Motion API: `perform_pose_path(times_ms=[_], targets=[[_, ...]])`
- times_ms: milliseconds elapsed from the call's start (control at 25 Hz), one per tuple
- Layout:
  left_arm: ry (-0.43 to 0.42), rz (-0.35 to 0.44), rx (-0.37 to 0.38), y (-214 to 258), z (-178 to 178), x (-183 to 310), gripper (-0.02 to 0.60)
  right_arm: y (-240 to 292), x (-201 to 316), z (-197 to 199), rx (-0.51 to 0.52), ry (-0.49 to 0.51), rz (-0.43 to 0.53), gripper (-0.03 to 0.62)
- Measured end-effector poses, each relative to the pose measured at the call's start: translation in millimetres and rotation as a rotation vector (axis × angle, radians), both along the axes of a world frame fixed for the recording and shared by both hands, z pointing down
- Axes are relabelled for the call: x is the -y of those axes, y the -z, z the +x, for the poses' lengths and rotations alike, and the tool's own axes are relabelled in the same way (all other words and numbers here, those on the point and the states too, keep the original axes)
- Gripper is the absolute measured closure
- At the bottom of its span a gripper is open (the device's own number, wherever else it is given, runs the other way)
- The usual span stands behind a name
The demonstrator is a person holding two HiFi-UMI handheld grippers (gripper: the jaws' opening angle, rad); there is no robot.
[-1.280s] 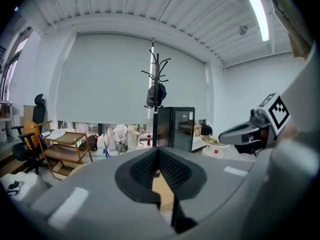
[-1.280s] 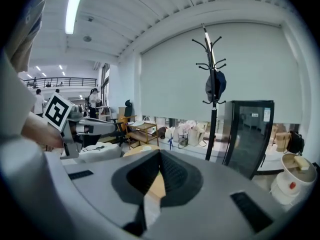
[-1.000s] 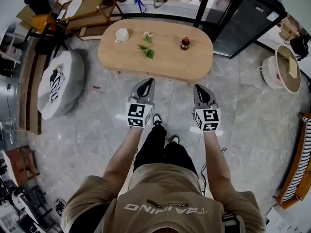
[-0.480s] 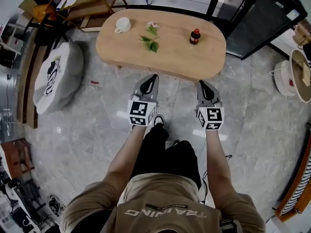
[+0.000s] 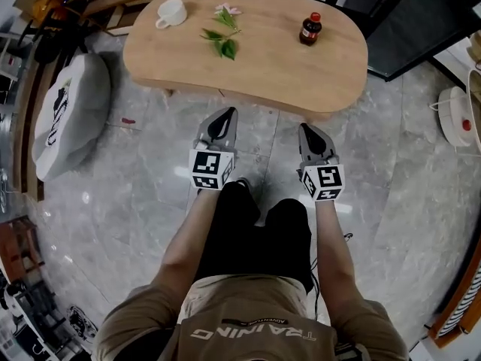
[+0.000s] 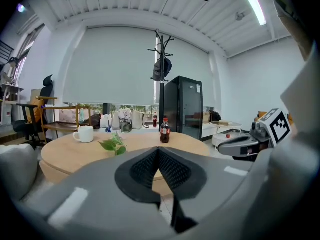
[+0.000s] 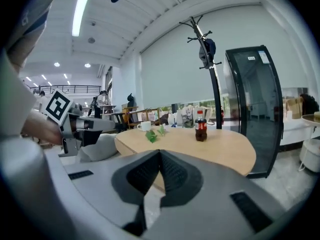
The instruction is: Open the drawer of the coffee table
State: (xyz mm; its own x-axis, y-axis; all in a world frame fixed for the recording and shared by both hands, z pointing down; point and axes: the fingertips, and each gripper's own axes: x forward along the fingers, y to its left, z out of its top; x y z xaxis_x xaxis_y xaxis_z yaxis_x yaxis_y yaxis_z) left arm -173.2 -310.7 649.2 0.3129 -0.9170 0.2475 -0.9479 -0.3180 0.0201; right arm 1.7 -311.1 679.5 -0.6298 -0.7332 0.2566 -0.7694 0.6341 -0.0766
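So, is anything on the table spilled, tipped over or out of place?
Nothing is spilled or tipped. The mug and the bottle both stand upright on the table. The only odd thing is a leafy sprig with a small flower, lying loose between them with no vase.

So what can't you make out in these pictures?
- Drawer: none shows. From the head view the coffee table top covers its front; the left gripper and right gripper block most of it in their own views.
- Bottle label: too small everywhere.
- Cup contents: too small in the head view.
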Motion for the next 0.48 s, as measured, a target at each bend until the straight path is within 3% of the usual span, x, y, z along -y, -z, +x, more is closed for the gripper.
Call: perform_pose_path(times_ms=[240,480], targets=[[-0.002,0.052,-0.002,-60,-1,10,0.575,-60,8,-5,-0.010,0.005,0.069,0.589],[-0.020,0.077,0.021,-119,6,28,0.575,-116,15,-10,0.047,0.030,0.134,0.589]])
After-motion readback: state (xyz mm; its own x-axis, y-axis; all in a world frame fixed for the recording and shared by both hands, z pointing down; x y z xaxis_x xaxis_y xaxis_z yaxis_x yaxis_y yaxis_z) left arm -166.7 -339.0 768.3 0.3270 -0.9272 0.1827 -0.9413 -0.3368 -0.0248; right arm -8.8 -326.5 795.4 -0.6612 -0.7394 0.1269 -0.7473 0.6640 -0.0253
